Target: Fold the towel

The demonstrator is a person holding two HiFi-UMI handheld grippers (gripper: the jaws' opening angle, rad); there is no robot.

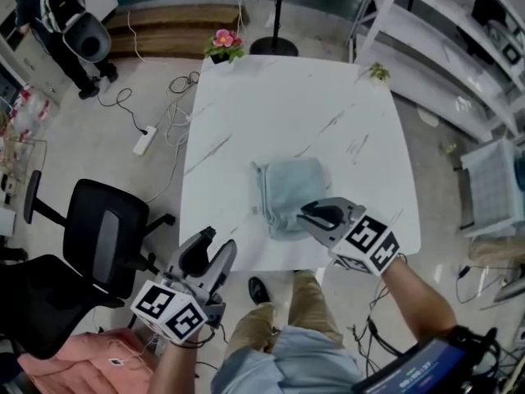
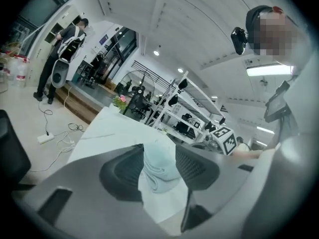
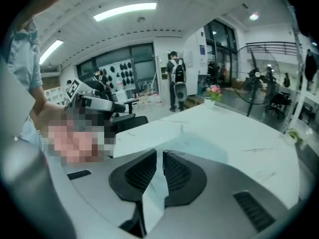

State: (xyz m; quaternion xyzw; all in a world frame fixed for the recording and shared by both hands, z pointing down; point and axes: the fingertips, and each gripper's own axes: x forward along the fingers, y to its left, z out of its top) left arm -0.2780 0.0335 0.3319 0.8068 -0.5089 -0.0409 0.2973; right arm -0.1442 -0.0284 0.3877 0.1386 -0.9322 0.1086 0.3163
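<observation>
On table: towel, pale blue, folded;
Right gripper: jaws nearly together, nipping towel's near edge;
Left gripper: jaws apart, empty, off table's near corner

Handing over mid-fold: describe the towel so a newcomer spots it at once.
Find the white marble-look table. On its near half, about mid-width, lies the towel, with the right gripper at its near right corner. It is the only cloth there, pale blue and folded; the other things are a pink-flowered pot and a green sprig at the far corners.
</observation>
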